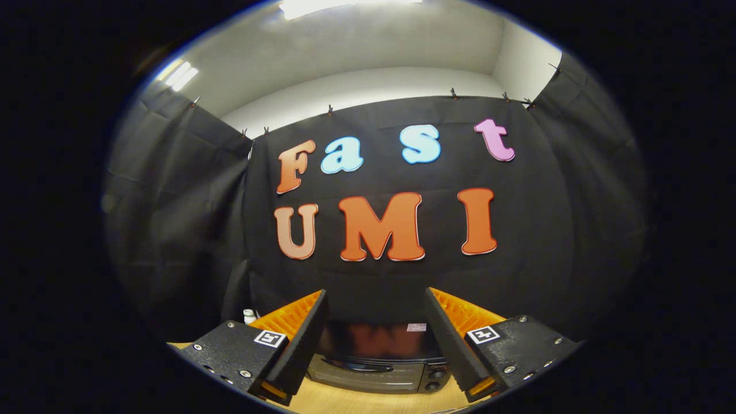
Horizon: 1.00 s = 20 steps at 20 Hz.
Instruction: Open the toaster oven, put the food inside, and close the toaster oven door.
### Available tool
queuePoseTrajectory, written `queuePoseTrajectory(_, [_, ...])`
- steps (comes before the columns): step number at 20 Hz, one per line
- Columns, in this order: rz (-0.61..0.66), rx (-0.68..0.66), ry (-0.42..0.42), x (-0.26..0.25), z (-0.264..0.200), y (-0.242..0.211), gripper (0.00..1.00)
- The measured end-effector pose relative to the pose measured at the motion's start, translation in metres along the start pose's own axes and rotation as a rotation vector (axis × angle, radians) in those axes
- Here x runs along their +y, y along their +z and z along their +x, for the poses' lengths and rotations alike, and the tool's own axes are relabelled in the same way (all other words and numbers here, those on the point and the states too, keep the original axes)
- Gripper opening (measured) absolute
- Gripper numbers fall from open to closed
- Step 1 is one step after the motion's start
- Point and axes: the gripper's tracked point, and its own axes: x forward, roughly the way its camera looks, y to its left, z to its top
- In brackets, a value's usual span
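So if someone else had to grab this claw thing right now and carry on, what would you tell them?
Claw: open, holding nothing, fingers spread wide and raised, aimed at the booth wall.
Toaster oven: on the wooden table, seen between the fingers and beyond them; its door looks closed.
Small white bottle: beyond the left finger, by the wall.
Food: I cannot point to it from here.
Done: nothing yet, by the look of it.
Left: open the door, put the food in, close the door.
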Motion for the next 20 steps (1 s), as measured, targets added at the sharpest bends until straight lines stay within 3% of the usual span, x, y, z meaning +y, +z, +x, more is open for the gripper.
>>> queuePoseTrajectory(6, [0.001, 0.132, 0.026, 0.026, 0.040, -0.082, 0.99])
queuePoseTrajectory(14, [0.011, 0.275, -0.048, 0.031, 0.072, -0.163, 0.99])
queuePoseTrajectory(20, [-0.022, 0.296, -0.106, 0.022, 0.081, -0.188, 0.99])
